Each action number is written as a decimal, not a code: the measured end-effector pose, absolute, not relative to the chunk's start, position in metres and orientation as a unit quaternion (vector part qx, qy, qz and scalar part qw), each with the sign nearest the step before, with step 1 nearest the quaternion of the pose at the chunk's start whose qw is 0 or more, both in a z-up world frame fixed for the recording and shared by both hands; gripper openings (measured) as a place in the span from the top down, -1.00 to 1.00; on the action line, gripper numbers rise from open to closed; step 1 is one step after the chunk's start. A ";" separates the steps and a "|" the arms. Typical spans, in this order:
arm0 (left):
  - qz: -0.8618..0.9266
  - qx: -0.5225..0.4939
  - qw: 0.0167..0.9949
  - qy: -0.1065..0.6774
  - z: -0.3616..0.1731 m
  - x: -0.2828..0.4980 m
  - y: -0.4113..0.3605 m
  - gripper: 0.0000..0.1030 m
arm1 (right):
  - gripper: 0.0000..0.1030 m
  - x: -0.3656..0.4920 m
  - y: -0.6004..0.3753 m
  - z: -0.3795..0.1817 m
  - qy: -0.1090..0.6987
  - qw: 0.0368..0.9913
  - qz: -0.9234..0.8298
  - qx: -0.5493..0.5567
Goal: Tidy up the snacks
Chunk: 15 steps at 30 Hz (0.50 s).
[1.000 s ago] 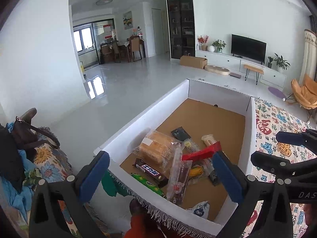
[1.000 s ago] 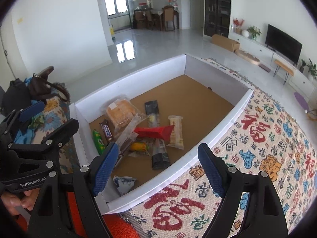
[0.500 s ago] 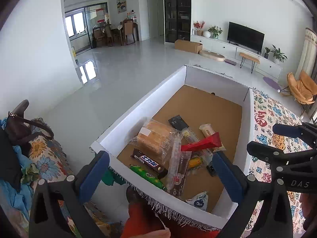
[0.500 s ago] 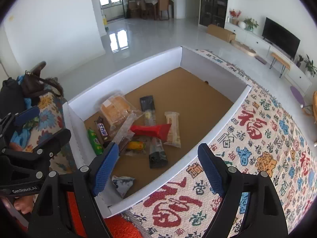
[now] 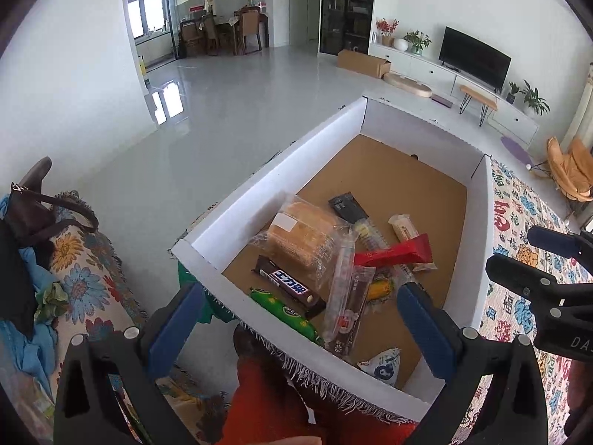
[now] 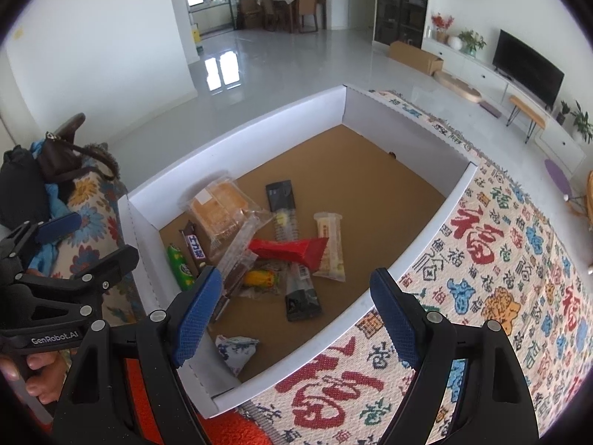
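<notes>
Hovering above a white box (image 6: 237,141), the right gripper (image 6: 296,309) has its blue pads (image 6: 196,311) spread wide with nothing between them. The left gripper (image 5: 296,319) hangs over the box's near corner, its fingers spread just as wide and empty. Inside, the snacks lie in a loose pile at the near end: a bread pack (image 5: 302,239), a chocolate bar (image 5: 289,283), a green packet (image 5: 283,311) and a red wrapper (image 6: 289,250) across the others. The box sits on a patterned cloth (image 6: 500,259).
</notes>
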<state>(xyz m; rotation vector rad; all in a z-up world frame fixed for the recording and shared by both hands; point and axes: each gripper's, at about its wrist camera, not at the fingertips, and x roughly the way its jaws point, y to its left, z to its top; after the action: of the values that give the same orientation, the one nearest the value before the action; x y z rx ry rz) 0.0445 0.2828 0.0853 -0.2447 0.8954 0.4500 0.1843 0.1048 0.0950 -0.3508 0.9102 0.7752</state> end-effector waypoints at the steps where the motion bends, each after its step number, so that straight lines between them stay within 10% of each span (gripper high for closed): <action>1: 0.214 -0.115 0.871 0.428 0.085 0.045 0.282 -0.99 | -0.65 0.185 0.105 0.094 0.428 0.812 0.363 -0.164; 15: 0.226 -0.119 0.872 0.417 0.085 0.047 0.291 -0.99 | -0.65 0.187 0.113 0.087 0.432 0.808 0.359 -0.178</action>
<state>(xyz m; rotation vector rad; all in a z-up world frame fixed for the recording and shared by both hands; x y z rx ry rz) 0.0466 0.2909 0.0848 -0.2484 0.8708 0.4723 0.1870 0.1126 0.0871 -0.3811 0.9246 0.7668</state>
